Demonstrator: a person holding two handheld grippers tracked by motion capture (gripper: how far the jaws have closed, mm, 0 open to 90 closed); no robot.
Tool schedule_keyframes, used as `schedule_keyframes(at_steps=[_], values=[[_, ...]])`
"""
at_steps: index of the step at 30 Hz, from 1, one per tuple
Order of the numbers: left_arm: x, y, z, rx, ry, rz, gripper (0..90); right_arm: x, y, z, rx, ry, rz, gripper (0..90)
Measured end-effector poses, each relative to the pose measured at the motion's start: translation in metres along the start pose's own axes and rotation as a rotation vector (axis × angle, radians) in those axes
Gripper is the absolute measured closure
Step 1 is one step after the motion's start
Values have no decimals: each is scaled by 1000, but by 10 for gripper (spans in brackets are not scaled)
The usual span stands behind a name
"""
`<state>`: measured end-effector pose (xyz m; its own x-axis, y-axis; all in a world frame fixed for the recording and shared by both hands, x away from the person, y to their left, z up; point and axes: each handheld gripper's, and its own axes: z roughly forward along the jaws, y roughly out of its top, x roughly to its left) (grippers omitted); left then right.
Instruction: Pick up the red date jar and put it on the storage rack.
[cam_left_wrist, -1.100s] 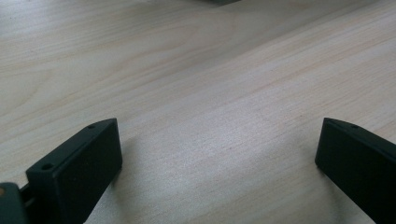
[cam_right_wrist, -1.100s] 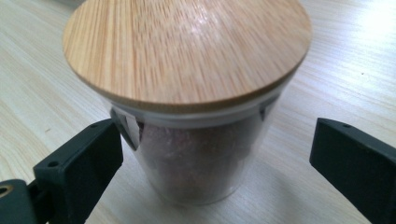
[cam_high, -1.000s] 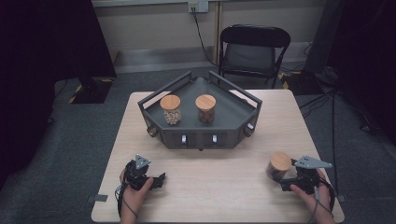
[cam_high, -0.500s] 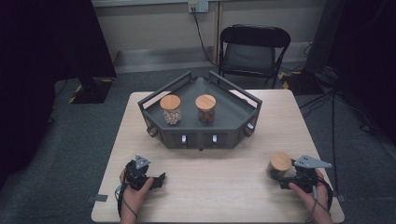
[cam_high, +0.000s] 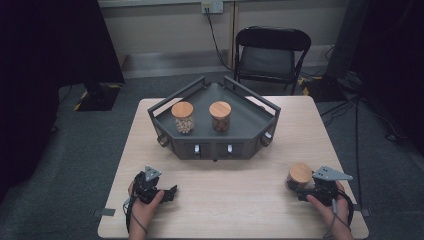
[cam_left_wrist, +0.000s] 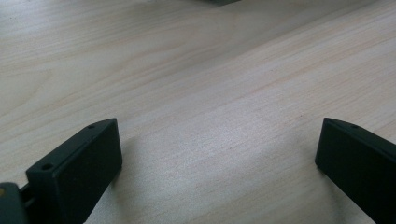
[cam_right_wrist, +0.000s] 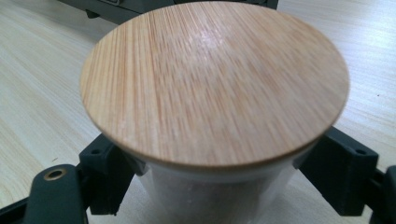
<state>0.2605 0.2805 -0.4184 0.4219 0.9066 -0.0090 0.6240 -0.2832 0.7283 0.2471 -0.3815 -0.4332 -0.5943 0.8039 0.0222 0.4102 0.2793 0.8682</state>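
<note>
A glass jar (cam_high: 300, 175) with a round bamboo lid (cam_right_wrist: 215, 79) stands on the table near its front right corner. My right gripper (cam_high: 299, 187) reaches it from the right. Its jaws have just been closing, and they now sit against the jar's glass body (cam_right_wrist: 215, 196) on both sides, just under the lid. My left gripper (cam_high: 170, 192) rests at the front left of the table in a hand. In the left gripper view its jaws (cam_left_wrist: 215, 158) stand wide apart, with bare wood between them.
A dark angular tray (cam_high: 250, 97) stands at the middle back of the table and holds two more lidded jars (cam_high: 182, 116) (cam_high: 220, 115). A folding chair (cam_high: 270, 50) stands behind the table. Bare tabletop (cam_high: 230, 200) lies between the two hands.
The right gripper's jaws have drawn in around the jar. Both hands and the jar have stayed where they were.
</note>
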Motion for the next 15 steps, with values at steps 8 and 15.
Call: schedule_keyframes(at_steps=[8, 15], values=[[0, 0, 0, 0, 0, 0, 2, 0, -2, 0, -13, 8, -4, 247], [0, 0, 0, 0, 0, 0, 2, 1, -2, 0, -15, 5, -13, 252]])
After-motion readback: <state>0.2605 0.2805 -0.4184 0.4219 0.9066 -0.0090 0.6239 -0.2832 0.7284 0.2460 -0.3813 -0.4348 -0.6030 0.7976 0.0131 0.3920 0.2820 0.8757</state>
